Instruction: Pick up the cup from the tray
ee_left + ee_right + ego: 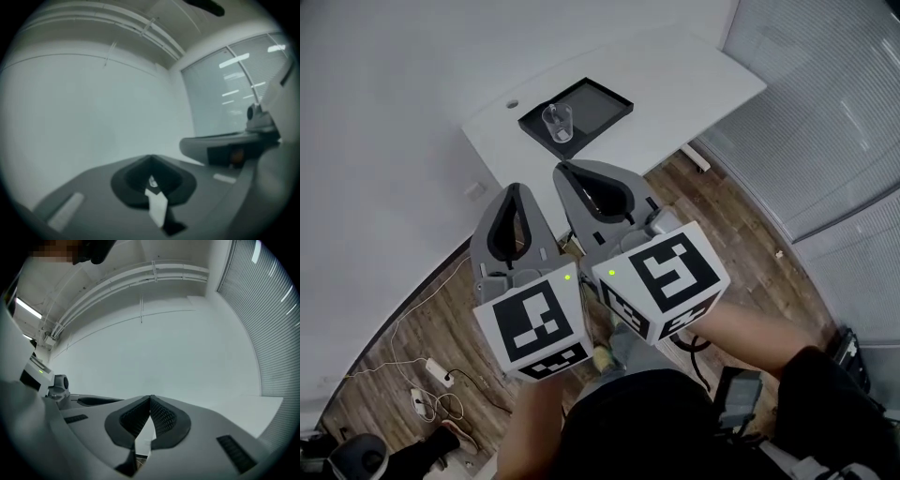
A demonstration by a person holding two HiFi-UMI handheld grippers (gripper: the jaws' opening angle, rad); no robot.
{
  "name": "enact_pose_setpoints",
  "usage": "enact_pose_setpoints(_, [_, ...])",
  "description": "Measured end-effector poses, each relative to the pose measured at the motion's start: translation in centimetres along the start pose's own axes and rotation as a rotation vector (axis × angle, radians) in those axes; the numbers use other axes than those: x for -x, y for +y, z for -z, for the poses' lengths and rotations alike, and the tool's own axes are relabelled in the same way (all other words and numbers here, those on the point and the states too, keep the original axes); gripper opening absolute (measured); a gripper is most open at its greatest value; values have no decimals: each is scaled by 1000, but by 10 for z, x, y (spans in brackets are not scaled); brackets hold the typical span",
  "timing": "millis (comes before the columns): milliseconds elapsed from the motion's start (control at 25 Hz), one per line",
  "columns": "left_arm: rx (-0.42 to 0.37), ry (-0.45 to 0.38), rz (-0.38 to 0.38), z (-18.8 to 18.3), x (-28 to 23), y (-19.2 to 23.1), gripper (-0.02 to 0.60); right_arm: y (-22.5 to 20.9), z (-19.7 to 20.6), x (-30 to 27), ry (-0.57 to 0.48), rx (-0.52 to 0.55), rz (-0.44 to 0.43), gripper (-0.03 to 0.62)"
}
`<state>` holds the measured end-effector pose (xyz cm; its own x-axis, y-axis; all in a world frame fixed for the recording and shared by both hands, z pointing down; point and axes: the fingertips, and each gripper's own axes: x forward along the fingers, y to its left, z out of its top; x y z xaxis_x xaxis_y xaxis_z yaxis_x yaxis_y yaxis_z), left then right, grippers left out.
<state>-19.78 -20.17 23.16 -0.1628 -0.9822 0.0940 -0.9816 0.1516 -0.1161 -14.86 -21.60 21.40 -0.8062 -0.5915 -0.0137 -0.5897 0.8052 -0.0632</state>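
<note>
Clear cup [558, 123] upright at left end of black tray [605, 101], on far white table [684, 80]. Left gripper [517, 191] and right gripper [562, 172]: jaws closed, empty, side by side, well short of table. Probably just the carrying posture for the approach

White table [675, 84] w/ black tray [602, 101] on it, by near edge.
</note>
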Motion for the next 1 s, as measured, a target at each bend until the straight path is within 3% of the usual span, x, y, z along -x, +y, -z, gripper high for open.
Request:
enact_pose_setpoints(520, [-56,18,-47,-7,-81,-26,0,-75,2,-42,-14,-30,-67,11])
enact_pose_setpoints(1000, [-66,40,-25,-2,-133,-39,0,-120,13,-70,0,-53,-46,11])
